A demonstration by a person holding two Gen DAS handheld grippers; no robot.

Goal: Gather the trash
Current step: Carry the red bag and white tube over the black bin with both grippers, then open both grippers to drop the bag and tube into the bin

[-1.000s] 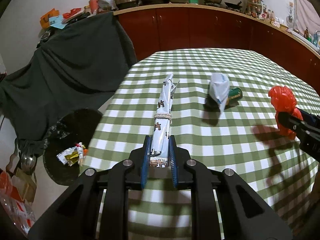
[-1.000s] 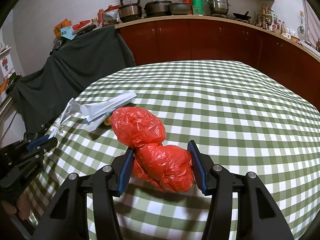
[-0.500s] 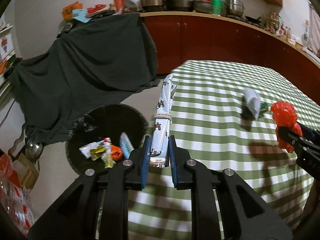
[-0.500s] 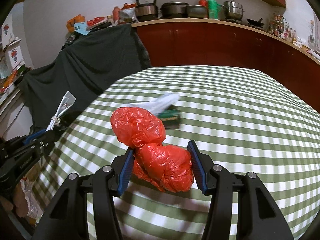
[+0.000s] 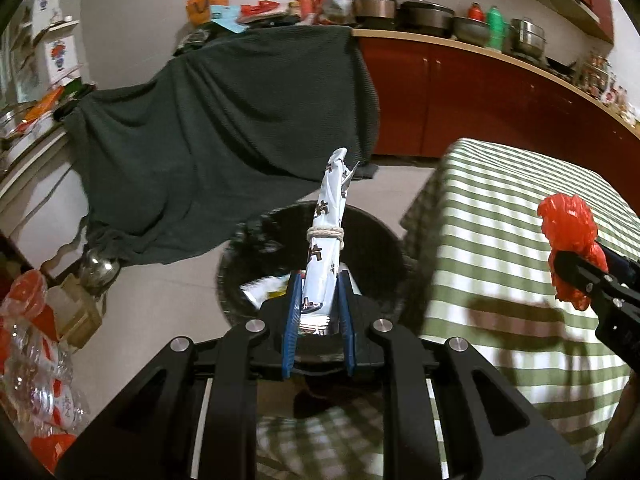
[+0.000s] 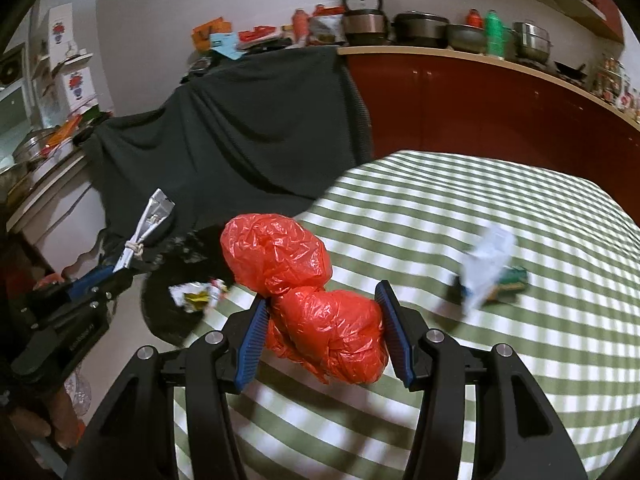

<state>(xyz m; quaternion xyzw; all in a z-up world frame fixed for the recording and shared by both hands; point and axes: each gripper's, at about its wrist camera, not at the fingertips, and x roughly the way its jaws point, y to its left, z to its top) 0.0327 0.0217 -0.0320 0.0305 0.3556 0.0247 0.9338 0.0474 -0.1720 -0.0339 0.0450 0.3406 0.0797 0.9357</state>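
Red crumpled plastic bag (image 6: 304, 300); green-and-white checked tablecloth (image 6: 460, 208); pale blue rolled wrapper (image 5: 326, 236) with dark print; black bin (image 5: 372, 240).

String-tied white wrapper (image 5: 325, 240) upright above black bin (image 5: 376, 248); crumpled red bag (image 6: 308, 296) clamped.

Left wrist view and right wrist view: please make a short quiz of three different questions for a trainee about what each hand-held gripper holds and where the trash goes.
1. True or false: the left hand-held gripper grips a rolled white printed wrapper tied with string.
2. What does the right hand-held gripper hold? A) a green can B) a crumpled red plastic bag C) nothing
3. Fill in: the wrapper hangs over the round black ____ on the floor beside the green checked tablecloth.

Key: 1 true; 2 B; 3 bin. A white paper scrap over a green item still lies on the cloth.
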